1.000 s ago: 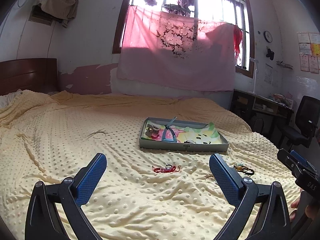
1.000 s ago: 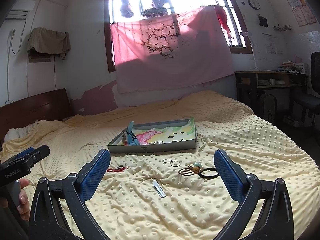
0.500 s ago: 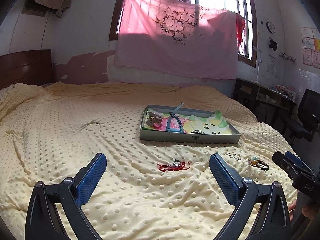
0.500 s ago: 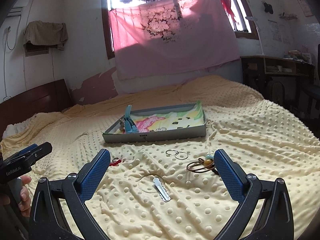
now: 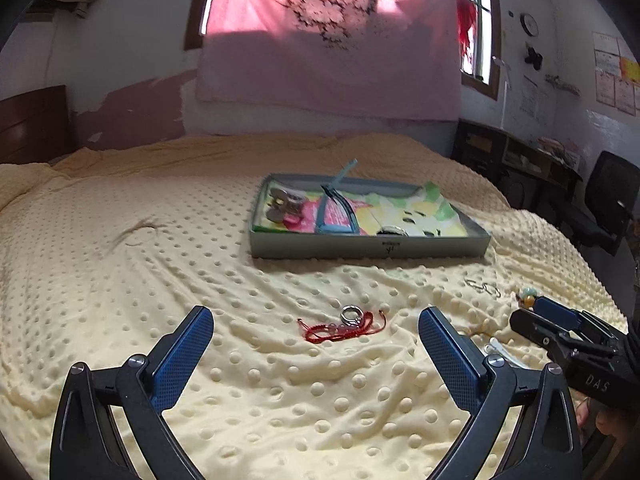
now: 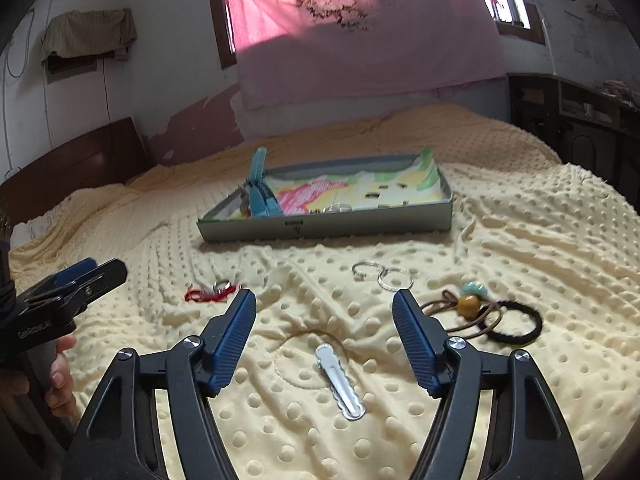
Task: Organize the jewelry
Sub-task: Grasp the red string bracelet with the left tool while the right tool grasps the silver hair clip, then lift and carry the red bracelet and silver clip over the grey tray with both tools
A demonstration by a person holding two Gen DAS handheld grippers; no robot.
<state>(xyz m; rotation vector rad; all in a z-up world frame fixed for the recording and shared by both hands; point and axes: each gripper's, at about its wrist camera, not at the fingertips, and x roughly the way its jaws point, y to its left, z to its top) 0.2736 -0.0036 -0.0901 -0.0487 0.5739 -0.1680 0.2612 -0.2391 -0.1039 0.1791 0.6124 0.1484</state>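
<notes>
A grey tray (image 5: 368, 246) (image 6: 328, 229) with a colourful liner sits on the yellow dotted bedspread and holds a blue clip (image 5: 334, 210) and small pieces. A red string bracelet with a silver ring (image 5: 344, 326) (image 6: 212, 292) lies just ahead of my open, empty left gripper (image 5: 316, 344). My right gripper (image 6: 324, 316) is open and empty, low over a silver hair clip (image 6: 340, 380). Two silver hoops (image 6: 382, 274) and hair ties with a yellow bead (image 6: 484, 314) lie beyond it.
The bed (image 5: 120, 260) fills the view, with a dark headboard (image 6: 72, 160) at the left. A desk (image 5: 520, 160) and a black chair (image 5: 608, 200) stand at the right. A pink curtain (image 5: 328, 48) hangs behind.
Both grippers have moved forward and down toward the bedspread. The right one has narrowed a little and now sits over the silver hair clip. The left one is nearer the red bracelet.
</notes>
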